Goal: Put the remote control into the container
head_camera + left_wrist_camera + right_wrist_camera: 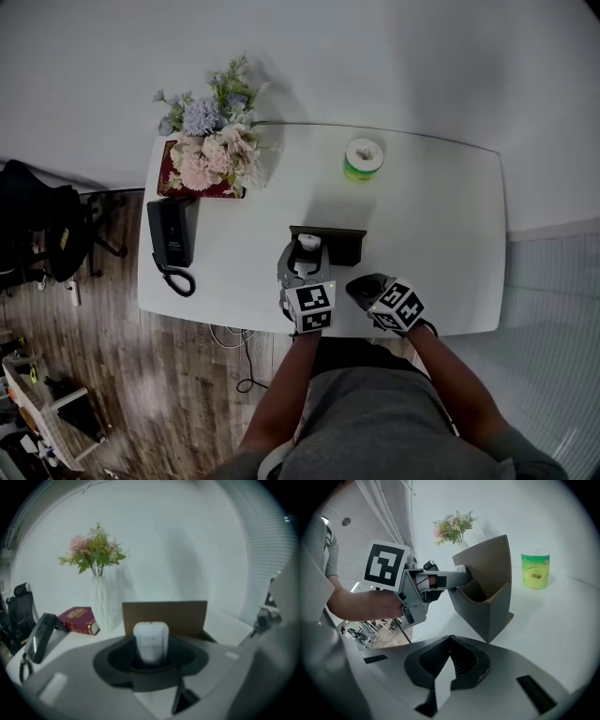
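Observation:
My left gripper [307,255] is shut on a white remote control [151,641], which stands upright between the jaws. Right behind the remote rises the tall back wall of the brown-grey container [164,614]. In the right gripper view, the left gripper [440,580] reaches level to the open top of the container [487,599], and the remote's white end [461,568] shows at the container's rim. My right gripper [449,639] is shut with nothing in it. It sits near the table's front edge [362,287], just right of the container [330,244].
A green roll [364,157] stands at the back of the white table [441,234]. At the left are a vase of flowers [211,131], a red book [171,180] and a black desk phone [171,234]. A chair [37,230] stands off the table's left end.

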A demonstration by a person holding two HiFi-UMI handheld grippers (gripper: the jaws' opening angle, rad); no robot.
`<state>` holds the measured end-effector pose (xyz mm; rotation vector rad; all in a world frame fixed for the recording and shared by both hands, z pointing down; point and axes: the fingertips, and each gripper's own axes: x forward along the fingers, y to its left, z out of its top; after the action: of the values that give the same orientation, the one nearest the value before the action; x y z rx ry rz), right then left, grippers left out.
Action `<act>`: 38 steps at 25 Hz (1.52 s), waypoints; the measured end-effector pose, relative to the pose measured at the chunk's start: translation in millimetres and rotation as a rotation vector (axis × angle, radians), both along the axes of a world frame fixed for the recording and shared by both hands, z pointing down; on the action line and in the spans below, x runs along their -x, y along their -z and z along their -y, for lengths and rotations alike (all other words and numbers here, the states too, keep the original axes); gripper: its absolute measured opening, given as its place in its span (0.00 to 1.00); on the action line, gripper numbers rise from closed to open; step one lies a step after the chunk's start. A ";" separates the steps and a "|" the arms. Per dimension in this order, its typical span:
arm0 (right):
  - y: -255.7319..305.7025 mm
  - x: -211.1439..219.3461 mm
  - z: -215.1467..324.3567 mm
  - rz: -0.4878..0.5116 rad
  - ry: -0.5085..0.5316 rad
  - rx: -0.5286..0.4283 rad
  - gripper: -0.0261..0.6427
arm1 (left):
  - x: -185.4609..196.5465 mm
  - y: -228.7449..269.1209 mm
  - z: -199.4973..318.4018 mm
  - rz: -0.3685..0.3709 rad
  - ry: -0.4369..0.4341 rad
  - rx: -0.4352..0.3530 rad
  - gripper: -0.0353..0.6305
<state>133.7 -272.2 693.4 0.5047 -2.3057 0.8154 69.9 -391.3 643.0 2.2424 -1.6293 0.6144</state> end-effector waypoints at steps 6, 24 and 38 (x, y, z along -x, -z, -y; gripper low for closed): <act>-0.3 1.6 1.7 0.000 -0.006 0.002 0.06 | -0.7 0.0 0.6 -0.002 -0.016 -0.003 0.38; 13.9 4.3 6.8 0.014 -0.010 -0.054 0.06 | -0.4 19.2 -21.7 0.000 -0.074 -0.004 0.51; 46.4 -4.9 -12.6 0.078 -0.038 -0.130 0.06 | 26.6 60.4 -84.9 0.031 -0.042 -0.065 0.05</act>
<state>138.7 -259.6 647.1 0.5848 -2.4385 0.7182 43.3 -306.4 582.7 2.3303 -1.6437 0.6181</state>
